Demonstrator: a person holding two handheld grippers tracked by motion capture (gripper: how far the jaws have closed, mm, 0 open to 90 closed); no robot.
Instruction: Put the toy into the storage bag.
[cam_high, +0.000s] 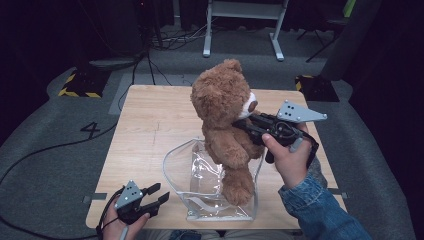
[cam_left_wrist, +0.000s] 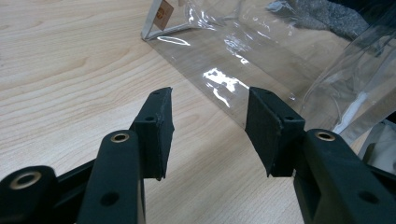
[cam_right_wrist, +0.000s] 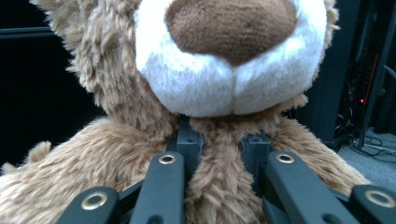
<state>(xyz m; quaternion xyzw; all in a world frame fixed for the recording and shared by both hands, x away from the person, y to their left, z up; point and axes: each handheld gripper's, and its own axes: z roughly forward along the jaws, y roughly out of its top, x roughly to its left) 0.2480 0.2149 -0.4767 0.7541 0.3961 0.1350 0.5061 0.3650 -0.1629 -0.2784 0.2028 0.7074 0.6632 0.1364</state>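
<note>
**Teddy bear held upright over a clear bag**

A dim room with a grey floor surrounds a pale wooden table (cam_high: 150, 130). A brown teddy bear (cam_high: 225, 115) is held upright, its long axis vertical, above a clear plastic bag (cam_high: 200, 185) lying near the table's near edge. The right gripper (cam_high: 245, 125) is clamped on the plush just beneath the bear's chin, so the bag's mouth lies directly below the feet. The left gripper (cam_high: 157, 194) is rested at the near left corner, jaws parted and empty, just beside the bag.
</note>
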